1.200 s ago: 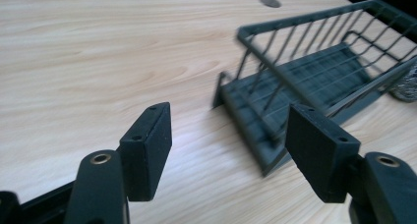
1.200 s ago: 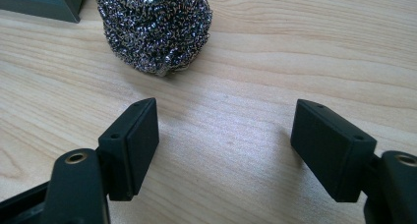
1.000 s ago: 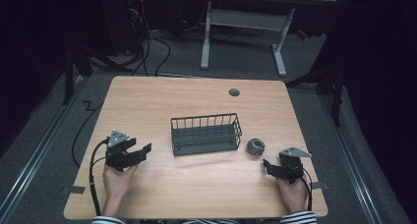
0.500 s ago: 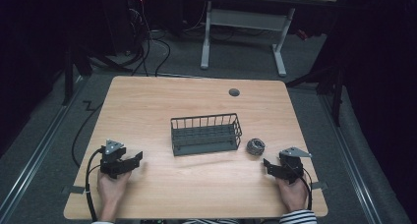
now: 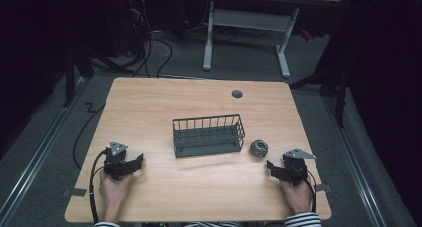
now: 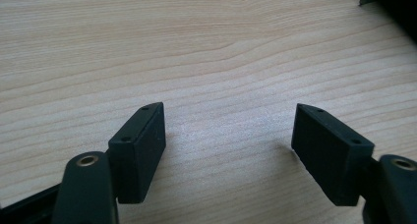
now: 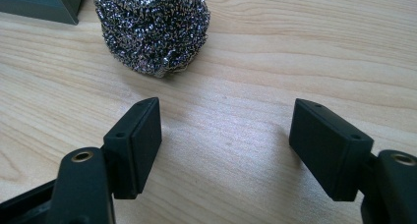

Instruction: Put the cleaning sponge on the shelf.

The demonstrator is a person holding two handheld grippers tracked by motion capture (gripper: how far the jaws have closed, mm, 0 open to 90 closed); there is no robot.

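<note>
The right claw (image 7: pixel 225 150) is seen in the right gripper view with its two black jaws spread apart and nothing between them but bare wood. It is held low over the tabletop (image 5: pixel 199 107) near the right front corner, as the high view shows (image 5: pixel 276 170), gripped from behind by the person's right hand (image 5: pixel 297 194). A steel-wool scourer (image 7: pixel 150 27) is found just ahead of the jaws and a little to their left in the right gripper view, resting on the tabletop and touched by neither jaw. In the high view the scourer (image 5: pixel 258 148) is seen lying just beside the right end of a dark wire basket (image 5: pixel 209 136), which is placed near the middle of the tabletop; whether the two touch cannot be told.

The left claw (image 6: pixel 227 153) is seen in the left gripper view with its jaws set wide; they have just been opening further, and nothing is held between them. Only wood grain is seen under them. In the high view this claw (image 5: pixel 133 163) is held near the left front corner by the person's left hand (image 5: pixel 114 189), well apart from the basket. A small dark round grommet (image 5: pixel 237 93) is set into the far part of the tabletop.
</note>
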